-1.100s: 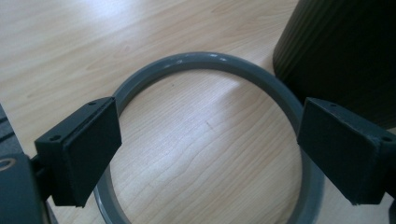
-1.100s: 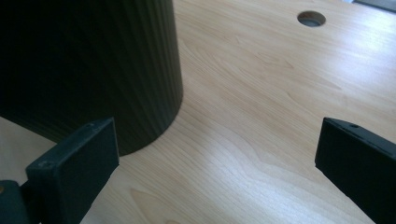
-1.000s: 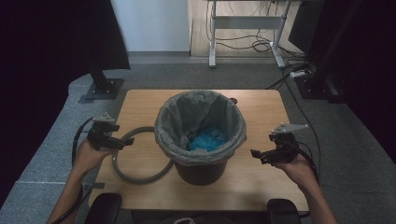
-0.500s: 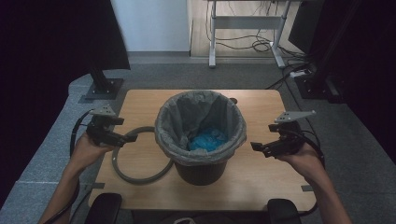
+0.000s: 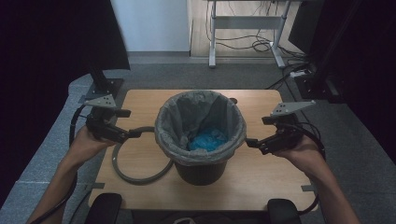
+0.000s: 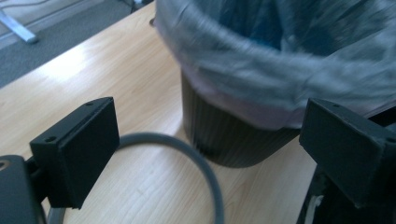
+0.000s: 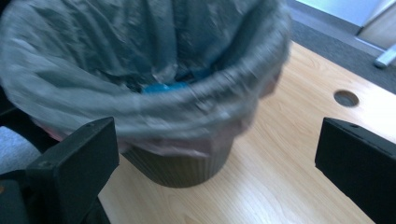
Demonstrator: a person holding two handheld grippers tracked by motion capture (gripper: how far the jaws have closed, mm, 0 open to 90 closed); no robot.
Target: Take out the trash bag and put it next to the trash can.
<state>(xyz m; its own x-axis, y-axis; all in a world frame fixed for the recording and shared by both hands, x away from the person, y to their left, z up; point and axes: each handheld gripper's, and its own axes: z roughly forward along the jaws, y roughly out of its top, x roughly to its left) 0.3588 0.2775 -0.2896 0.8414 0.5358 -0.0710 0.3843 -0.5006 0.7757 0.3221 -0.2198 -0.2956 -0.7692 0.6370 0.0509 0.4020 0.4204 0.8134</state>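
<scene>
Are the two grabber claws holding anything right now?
No. The left gripper and right gripper are both open and hold nothing. They sit on either side of the bin, pointing at its bag-covered rim.

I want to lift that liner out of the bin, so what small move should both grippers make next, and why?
Probably ease both grippers inward to the bag's folded rim. The left gripper and right gripper flank the bin with fingers spread wide and nothing between them, apart from the liner. The grey ring lies beside the bin, clear of that path.
</scene>
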